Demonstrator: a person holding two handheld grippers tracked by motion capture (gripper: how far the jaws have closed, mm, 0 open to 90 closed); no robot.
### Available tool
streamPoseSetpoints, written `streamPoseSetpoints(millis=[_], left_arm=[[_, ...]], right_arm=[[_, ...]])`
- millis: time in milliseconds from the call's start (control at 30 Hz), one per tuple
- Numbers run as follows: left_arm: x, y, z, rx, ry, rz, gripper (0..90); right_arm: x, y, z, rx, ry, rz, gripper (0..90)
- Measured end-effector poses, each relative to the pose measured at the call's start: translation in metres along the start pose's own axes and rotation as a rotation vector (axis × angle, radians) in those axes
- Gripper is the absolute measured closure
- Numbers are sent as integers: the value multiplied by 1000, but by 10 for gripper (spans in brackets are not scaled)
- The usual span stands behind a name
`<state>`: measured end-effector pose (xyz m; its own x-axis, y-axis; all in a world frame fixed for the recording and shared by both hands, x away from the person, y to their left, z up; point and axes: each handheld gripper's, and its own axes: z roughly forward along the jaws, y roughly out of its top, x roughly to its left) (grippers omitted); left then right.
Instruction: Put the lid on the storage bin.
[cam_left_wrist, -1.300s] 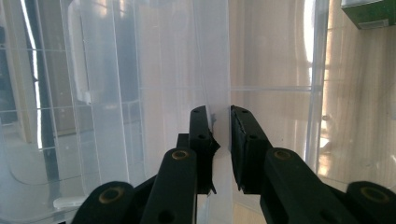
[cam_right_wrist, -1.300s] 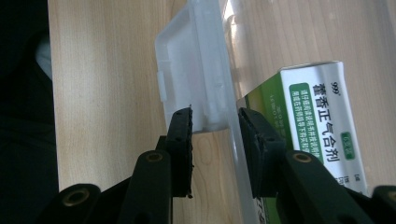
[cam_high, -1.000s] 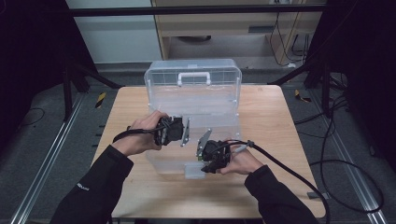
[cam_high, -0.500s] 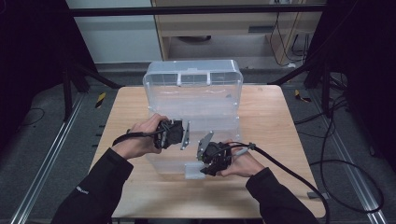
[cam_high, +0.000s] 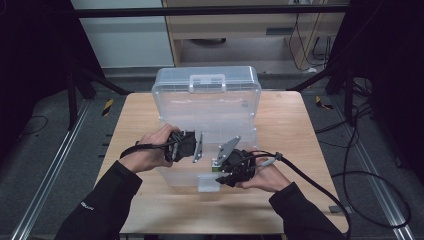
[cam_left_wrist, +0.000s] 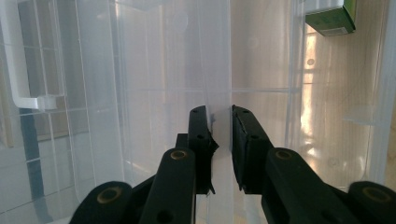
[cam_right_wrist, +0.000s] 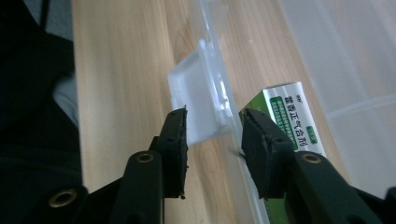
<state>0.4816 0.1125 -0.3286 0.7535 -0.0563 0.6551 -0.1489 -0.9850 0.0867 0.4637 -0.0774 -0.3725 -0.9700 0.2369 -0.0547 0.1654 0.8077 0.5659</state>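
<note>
A clear plastic storage box (cam_high: 207, 107) stands open at the middle of a wooden bench (cam_high: 295, 130), its lid raised at the far side with a white carrying handle (cam_high: 206, 82) along the top edge.

The left hand-held gripper (cam_high: 192, 146), beside the box's left half, is clenched on a thin clear wall of the box (cam_left_wrist: 219, 93): in the left gripper view the two black pads press that upright sheet from either side. To the left of that wall, through the plastic, a white latch piece (cam_left_wrist: 21, 77) shows.

At the box's near rim, the right hand-held gripper (cam_right_wrist: 215, 135) straddles the clear rim and the white front latch (cam_right_wrist: 198, 100). Its jaws have just been closing a little, yet gaps remain between each pad and the plastic, so the grip is released rather than tight. In the high view this right hand-held gripper (cam_high: 225, 167) sits just above the latch (cam_high: 208, 182), its cable (cam_high: 320, 187) trailing away to the right of the box.

Inside the box, close behind the near rim, lies a small green-and-white carton (cam_right_wrist: 292, 119) printed with Chinese characters; it also shows in the left gripper view (cam_left_wrist: 331, 18).

Dark sleeves (cam_high: 100, 205) reach toward the box from the near edge of the bench.
</note>
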Motion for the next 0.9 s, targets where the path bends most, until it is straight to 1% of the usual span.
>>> streamPoseSetpoints(millis=[67,100,133,167,200,300,367,433,467,533,633,700,733,767,900], left_arm=[[-1,0,0,-1,-3,-7,779],[0,0,0,0,-2,-1,779],[0,0,0,1,0,1,779],[-1,0,0,0,-6,-7,779],[-1,1,0,8,-11,-8,779],[-2,0,0,2,-8,-11,779],[-1,1,-1,10,-9,-2,779],[-1,1,-1,11,-9,-4,779],[-2,1,-1,11,-11,-11,779],[-2,1,-1,10,-6,-4,778],[-2,1,-1,10,-6,-6,778],[-2,1,-1,11,-7,-8,778],[-2,1,-1,12,-7,-8,778],[-2,1,0,6,-4,-9,778],[-3,1,0,8,-5,-15,777]], right_arm=[[1,-1,-7,-13,-9,23,659],[0,-2,-10,-22,-8,41,674],[-1,-4,-14,-33,-19,59,681],[-2,-5,-18,-41,-29,75,692],[-4,-8,-22,-55,-35,92,708],[-7,-14,-32,-88,-63,135,731],[-10,-19,-40,-108,-85,163,745],[-12,-22,-45,-125,-102,194,754],[-13,-23,-47,-128,-111,203,755],[-14,-25,-51,-147,-120,216,763],[-16,-28,-56,-166,-132,236,771],[-17,-30,-59,-183,-146,260,783],[-18,-32,-61,-202,-142,268,788],[-19,-32,-62,-210,-147,273,791],[-22,-35,-72,-263,-152,299,801]])
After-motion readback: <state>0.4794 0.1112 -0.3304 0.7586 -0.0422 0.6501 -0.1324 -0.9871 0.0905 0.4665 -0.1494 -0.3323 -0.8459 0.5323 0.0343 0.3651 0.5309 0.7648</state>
